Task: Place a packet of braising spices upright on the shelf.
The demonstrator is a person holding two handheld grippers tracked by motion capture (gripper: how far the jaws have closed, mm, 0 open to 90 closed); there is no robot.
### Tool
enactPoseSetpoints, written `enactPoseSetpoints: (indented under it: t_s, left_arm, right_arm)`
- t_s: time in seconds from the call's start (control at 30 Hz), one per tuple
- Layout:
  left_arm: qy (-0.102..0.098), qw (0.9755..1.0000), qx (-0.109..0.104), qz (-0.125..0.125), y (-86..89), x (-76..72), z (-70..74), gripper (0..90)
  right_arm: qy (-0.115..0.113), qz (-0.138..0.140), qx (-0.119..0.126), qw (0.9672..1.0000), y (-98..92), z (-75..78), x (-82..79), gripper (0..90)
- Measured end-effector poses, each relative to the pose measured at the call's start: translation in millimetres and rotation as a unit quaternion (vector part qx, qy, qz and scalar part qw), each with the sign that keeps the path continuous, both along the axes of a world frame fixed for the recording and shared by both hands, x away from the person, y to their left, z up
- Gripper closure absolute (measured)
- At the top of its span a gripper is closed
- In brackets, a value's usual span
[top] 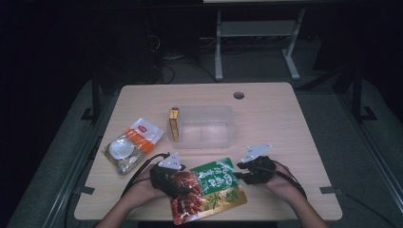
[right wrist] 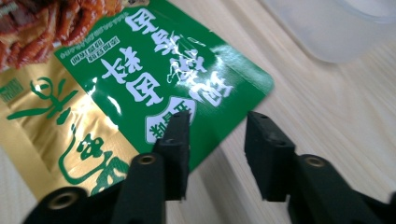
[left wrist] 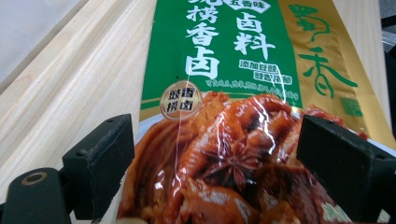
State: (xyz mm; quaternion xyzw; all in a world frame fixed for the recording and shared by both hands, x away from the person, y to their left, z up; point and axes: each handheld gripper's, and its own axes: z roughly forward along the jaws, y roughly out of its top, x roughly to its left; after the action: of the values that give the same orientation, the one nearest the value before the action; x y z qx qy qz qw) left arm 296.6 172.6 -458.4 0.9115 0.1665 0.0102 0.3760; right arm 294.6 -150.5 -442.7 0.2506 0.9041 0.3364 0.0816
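Nearest the person, two tools sit at the front edge of the counter, one in each hand. The left tool lies over the red lower half of one green and gold food pouch, which rests flat on the counter between the two hands; in the left gripper view its jaws stand wide with the pouch between them, its printed meat picture running from one jaw to the other, and whether the pads press on the pouch's edges I cannot tell. The pouch's near end is cut off by the bottom of that view. The right tool sits at the pouch's right edge; in the right gripper view its jaws stand partly apart with nothing between them, one jaw over the green corner of the pouch and the other over bare wood. Both forearms are cut off by the lower edge of the high view. Farther off and to the left lies one orange and white packet with a clear window, its contents too small to make out. Beyond the pouch, at the middle of the counter, stands one clear plastic tub, and one small yellow box stands just beside its left wall; whether they touch is unclear. Near the far edge is one round hole in the counter. The room beyond is dark, with only a pale metal frame discernible.
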Motion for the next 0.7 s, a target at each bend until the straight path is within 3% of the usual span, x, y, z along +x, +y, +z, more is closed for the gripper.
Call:
enactPoseSetpoints:
  t_s: [0.33, 0.5, 0.7]
  left_arm:
    - [-0.003, 0.9998, 0.018, 0.002, -7.1, 4.8, -7.0, 10.7]
    - [0.006, 0.9998, 0.015, 0.008, -6.5, 5.7, -9.3, 10.6]
    - [0.002, 0.9998, 0.017, 0.008, -3.6, 4.4, -9.3, 11.6]
  right_arm:
    - [-0.004, -0.043, 0.017, 0.9989, -23.3, 5.6, -23.5, 38.9]
    - [-0.010, -0.045, 0.014, 0.9989, -28.7, 4.0, -33.1, 35.7]
    - [-0.008, -0.051, 0.015, 0.9985, -32.7, 1.2, -29.0, 35.4]
